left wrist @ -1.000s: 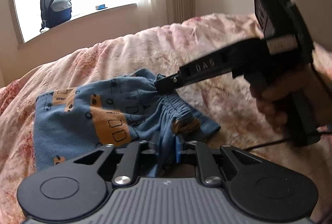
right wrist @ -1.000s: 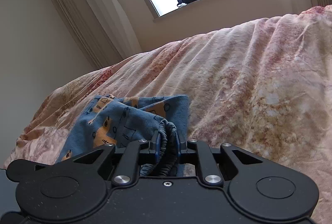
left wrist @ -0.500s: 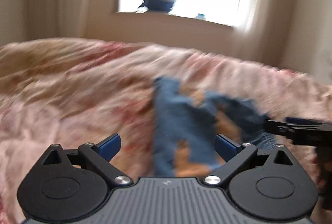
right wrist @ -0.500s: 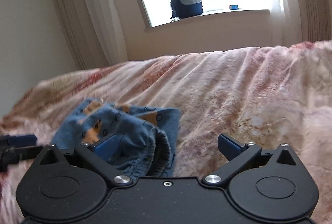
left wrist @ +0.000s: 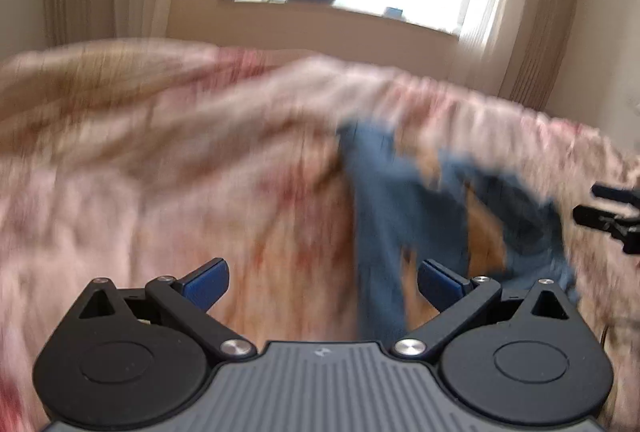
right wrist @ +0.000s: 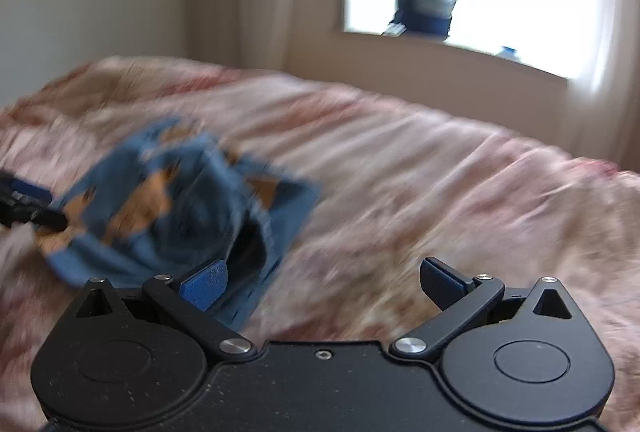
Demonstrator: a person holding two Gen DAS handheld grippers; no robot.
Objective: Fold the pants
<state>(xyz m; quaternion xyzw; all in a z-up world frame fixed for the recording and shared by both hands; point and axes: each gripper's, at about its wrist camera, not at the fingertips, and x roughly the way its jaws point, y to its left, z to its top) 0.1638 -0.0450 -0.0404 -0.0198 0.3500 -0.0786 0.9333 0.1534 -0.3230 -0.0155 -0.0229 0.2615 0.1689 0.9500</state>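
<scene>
No writing can be read in these blurred views. The blue cotton pants with orange patches [left wrist: 436, 216] lie crumpled on the pink floral bedspread [left wrist: 160, 159], their long axis unclear. The left tool [left wrist: 322, 282] and right tool [right wrist: 322, 282] both gape wide, gripping nothing.

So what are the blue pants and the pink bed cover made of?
The pants look like soft knit cloth, probably cotton: matte blue with orange printed shapes, slumped in floppy folds. The bed cover looks like thin woven fabric, matte, pink with mottled patches, lying in long wrinkles. Both pictures are blurred, so the weave itself cannot be made out.
</scene>
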